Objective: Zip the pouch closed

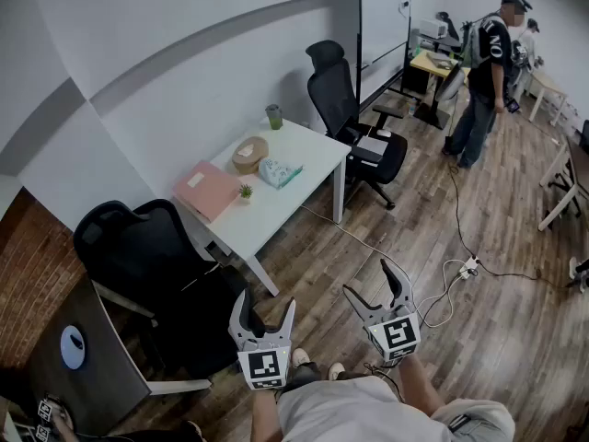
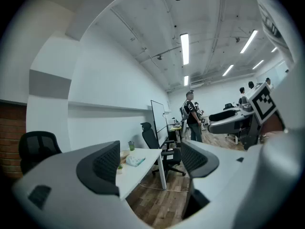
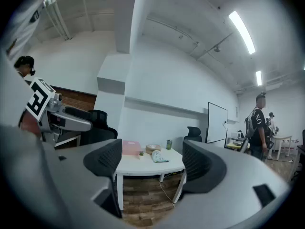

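A small pale teal pouch [image 1: 279,172] lies on the white table [image 1: 304,150], well ahead of both grippers. It also shows in the left gripper view, pouch [image 2: 136,161], and in the right gripper view, pouch [image 3: 159,157]; its zip is too small to make out. My left gripper [image 1: 266,302] and right gripper [image 1: 370,282] hang side by side over the wooden floor, close to my body, far from the table. Both stand open with nothing between the jaws: left gripper [image 2: 150,163], right gripper [image 3: 152,163].
On the table also lie a pink folder [image 1: 207,190], a tan round box [image 1: 249,153], a green cup [image 1: 273,116] and a tiny plant [image 1: 246,191]. Black office chairs [image 1: 354,122] [image 1: 147,247] flank it. A cable and power strip [image 1: 469,265] cross the floor. A person [image 1: 483,76] stands far right.
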A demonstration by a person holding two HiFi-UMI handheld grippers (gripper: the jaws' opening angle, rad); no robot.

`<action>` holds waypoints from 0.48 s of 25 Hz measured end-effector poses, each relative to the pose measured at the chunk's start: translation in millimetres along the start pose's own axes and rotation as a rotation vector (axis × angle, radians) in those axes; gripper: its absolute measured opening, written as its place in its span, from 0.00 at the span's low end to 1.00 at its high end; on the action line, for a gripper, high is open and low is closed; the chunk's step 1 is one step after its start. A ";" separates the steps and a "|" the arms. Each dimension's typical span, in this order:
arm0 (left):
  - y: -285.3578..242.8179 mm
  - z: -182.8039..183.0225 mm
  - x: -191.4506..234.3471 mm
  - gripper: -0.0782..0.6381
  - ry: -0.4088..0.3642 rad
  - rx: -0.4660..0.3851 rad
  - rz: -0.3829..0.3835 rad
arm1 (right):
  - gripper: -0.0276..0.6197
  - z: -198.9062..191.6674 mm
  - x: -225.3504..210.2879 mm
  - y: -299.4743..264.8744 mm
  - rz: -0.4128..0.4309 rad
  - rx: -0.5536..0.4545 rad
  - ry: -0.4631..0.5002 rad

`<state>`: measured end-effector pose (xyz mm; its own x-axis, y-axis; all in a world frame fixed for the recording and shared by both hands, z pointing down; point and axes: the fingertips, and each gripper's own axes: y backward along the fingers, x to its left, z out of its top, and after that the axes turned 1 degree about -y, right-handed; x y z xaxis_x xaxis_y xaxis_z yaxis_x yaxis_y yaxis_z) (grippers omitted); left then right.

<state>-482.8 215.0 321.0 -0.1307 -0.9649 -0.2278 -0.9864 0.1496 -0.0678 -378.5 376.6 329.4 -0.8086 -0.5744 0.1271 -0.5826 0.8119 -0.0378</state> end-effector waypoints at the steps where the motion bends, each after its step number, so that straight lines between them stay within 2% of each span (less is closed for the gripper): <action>1: -0.9 1.2 -3.2 0.65 -0.001 -0.002 0.001 | 0.64 -1.1 -0.6 1.1 0.006 -0.001 -0.008; 12: -29.9 2.1 -16.6 0.65 -0.016 -0.002 -0.001 | 0.65 -9.0 -13.9 -10.4 0.020 -0.007 -0.051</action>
<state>-451.0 227.0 324.8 -0.1284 -0.9614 -0.2432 -0.9867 0.1484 -0.0657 -360.4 377.1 337.0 -0.8233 -0.5625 0.0760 -0.5659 0.8238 -0.0329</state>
